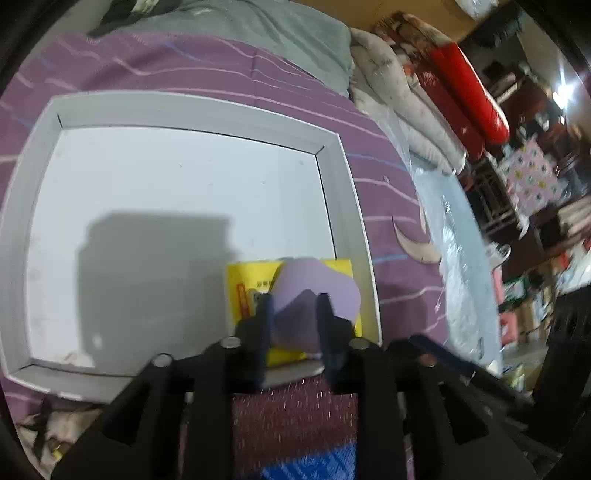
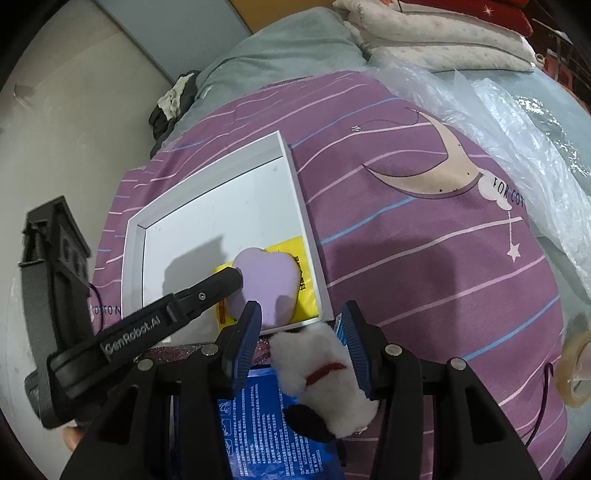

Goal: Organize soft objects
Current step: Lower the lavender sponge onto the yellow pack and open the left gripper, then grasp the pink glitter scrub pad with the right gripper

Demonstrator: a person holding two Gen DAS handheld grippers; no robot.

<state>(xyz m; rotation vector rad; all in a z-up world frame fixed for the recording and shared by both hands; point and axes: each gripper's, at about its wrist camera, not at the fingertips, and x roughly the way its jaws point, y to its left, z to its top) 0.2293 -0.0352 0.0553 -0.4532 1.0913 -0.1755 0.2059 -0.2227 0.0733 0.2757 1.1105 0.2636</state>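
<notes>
A shallow white box lies on the purple striped bedspread; it also shows in the right wrist view. A yellow packet lies in its near right corner. My left gripper is shut on a lilac heart-shaped sponge and holds it over the yellow packet; the sponge and the left gripper's arm show in the right wrist view. My right gripper is open around a white plush dog with a red collar, just outside the box's near edge.
A blue packet and a glittery maroon item lie under the grippers. Crinkled clear plastic covers the bed's right side. A tape roll sits at the far right. Folded quilts and a grey blanket lie beyond.
</notes>
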